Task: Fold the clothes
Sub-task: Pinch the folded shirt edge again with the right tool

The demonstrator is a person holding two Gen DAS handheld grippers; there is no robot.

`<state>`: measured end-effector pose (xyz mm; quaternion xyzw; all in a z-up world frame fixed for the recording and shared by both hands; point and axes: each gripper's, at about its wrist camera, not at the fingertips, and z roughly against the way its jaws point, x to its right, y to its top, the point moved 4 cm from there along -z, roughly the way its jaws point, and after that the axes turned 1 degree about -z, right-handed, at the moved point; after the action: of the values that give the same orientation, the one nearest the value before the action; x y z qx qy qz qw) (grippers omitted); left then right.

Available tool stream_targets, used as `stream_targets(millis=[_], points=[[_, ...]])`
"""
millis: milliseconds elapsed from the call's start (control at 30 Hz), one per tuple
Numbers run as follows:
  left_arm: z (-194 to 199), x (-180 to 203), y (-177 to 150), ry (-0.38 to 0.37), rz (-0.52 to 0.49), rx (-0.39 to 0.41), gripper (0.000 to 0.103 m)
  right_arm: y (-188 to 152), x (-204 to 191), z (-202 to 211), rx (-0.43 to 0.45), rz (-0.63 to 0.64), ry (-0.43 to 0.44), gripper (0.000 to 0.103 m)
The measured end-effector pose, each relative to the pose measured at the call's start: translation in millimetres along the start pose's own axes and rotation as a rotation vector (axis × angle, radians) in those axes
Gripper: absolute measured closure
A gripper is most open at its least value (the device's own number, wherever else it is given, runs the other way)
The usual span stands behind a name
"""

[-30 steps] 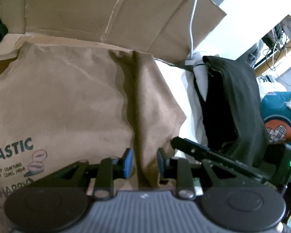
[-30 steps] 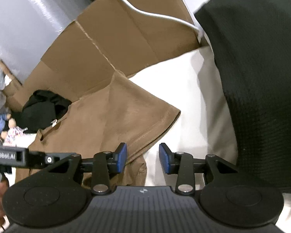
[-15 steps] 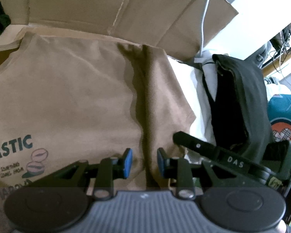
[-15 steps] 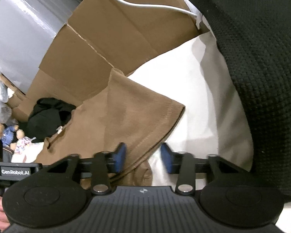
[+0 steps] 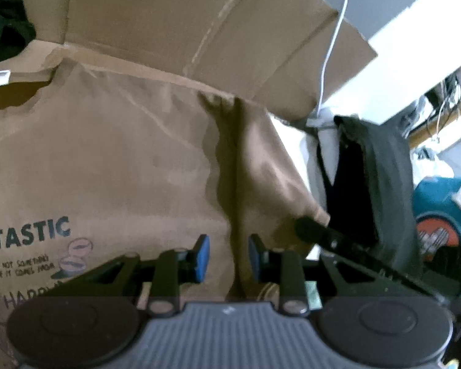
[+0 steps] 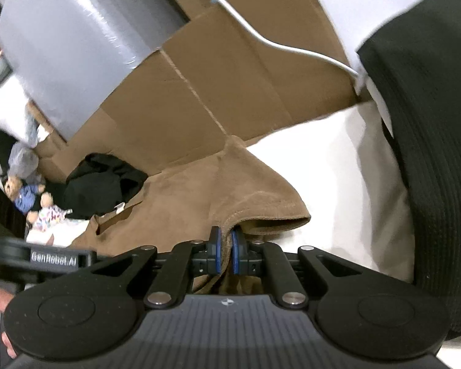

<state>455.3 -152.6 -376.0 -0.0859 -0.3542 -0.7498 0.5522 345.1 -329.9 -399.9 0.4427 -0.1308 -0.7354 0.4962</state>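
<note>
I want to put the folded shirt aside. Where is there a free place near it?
The white surface is bare between the brown shirt and the black knit garment. It is crowded beyond the shirt: cardboard stands there, and black clothing and dolls lie past its collar.

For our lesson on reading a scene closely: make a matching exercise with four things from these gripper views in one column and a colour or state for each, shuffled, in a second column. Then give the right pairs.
Things
1. brown T-shirt
2. black knit garment
3. right gripper
4. white cable

States
A. runs across the cardboard
B. pinches a sleeve hem
C. lies flat, with dark printed lettering
D. sits on white cloth at the right

Pairs: 1-C, 2-D, 3-B, 4-A

The cardboard stands behind the shirt; the white cloth lies beside it.
</note>
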Motion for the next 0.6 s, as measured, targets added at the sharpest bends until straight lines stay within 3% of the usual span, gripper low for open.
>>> stream_targets(millis=[600], points=[[40,-48,15,-0.019,0.165,0.126,0.074,-1,-80,-23,-0.071,0.287,-0.089,0.096]])
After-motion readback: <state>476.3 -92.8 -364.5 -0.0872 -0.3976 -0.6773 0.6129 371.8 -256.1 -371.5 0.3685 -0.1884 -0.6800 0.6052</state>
